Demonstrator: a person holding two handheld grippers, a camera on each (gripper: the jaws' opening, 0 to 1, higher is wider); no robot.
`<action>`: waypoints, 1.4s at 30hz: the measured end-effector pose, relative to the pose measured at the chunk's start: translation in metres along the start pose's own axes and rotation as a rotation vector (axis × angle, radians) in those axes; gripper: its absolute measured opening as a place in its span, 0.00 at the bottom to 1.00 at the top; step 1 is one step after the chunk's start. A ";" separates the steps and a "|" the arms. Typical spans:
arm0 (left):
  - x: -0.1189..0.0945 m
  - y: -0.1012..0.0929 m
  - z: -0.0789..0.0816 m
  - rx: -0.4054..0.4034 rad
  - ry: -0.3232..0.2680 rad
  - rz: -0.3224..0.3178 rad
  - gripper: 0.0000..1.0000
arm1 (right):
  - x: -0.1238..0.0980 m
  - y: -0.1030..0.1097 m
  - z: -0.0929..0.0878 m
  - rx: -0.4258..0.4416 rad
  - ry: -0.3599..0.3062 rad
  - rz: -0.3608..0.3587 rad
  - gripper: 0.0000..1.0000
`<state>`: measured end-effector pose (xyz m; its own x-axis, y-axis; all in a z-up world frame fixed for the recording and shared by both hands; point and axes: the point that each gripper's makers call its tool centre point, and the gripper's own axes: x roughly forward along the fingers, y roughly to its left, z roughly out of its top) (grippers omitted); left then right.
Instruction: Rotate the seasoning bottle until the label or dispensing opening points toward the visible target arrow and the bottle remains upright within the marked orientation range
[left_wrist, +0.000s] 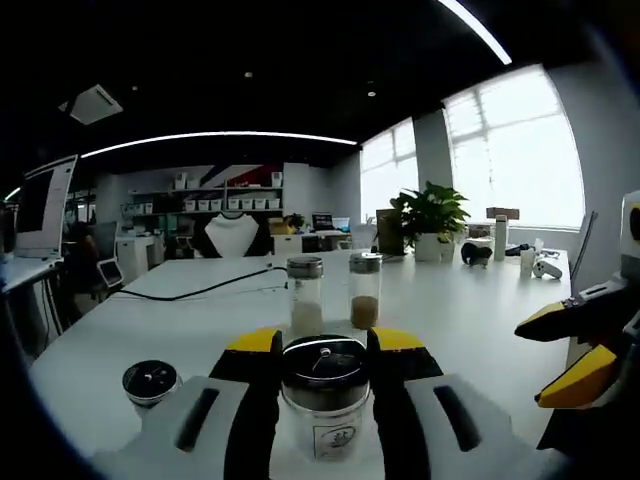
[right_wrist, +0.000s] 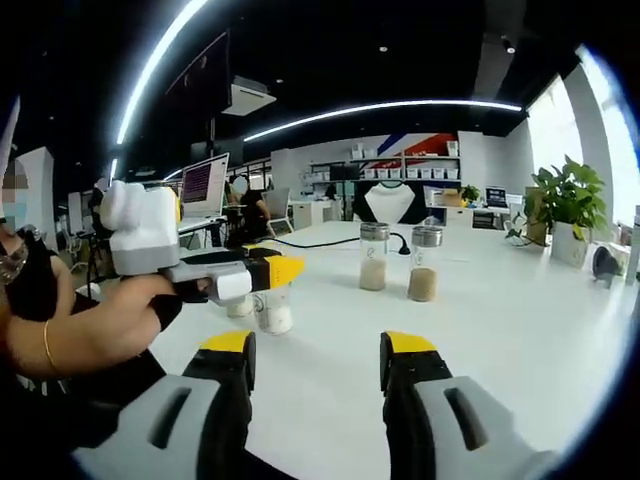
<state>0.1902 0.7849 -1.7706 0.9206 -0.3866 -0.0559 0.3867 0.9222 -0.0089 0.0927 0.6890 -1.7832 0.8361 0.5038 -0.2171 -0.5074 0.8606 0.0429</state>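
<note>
Gripping the seasoning bottle (left_wrist: 325, 395), the left tool (left_wrist: 325, 350) has its yellow-tipped jaws closed against both sides of the glass, just under the metal cap. The bottle stands upright on the white bench (left_wrist: 470, 320), its label facing the camera. A loose round cap (left_wrist: 150, 379) lies on the bench just left of the tool. Two further shakers stand upright beyond: one with pale contents (left_wrist: 305, 294), one with brown contents (left_wrist: 365, 290), close together but apart. A black cable (left_wrist: 200, 291) crosses the bench behind them. In the right gripper view, the right tool (right_wrist: 315, 350) hovers with jaws wide, holding nothing. A hand (right_wrist: 100, 330) grips the left tool there.
</note>
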 end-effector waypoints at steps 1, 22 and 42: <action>0.000 0.001 -0.001 -0.010 -0.002 0.003 0.36 | 0.000 -0.001 -0.001 0.003 0.004 -0.006 0.49; 0.006 0.013 -0.022 0.016 -0.031 0.007 0.36 | 0.013 -0.003 -0.005 -0.060 0.040 -0.003 0.43; 0.012 0.023 -0.023 0.052 -0.032 0.036 0.36 | 0.021 0.009 -0.010 -0.057 0.068 0.042 0.43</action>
<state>0.2085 0.8019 -1.7940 0.9349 -0.3542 -0.0228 0.3549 0.9338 0.0447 0.1033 0.7066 -1.7968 0.7989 0.5312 -0.2821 -0.5541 0.8324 -0.0018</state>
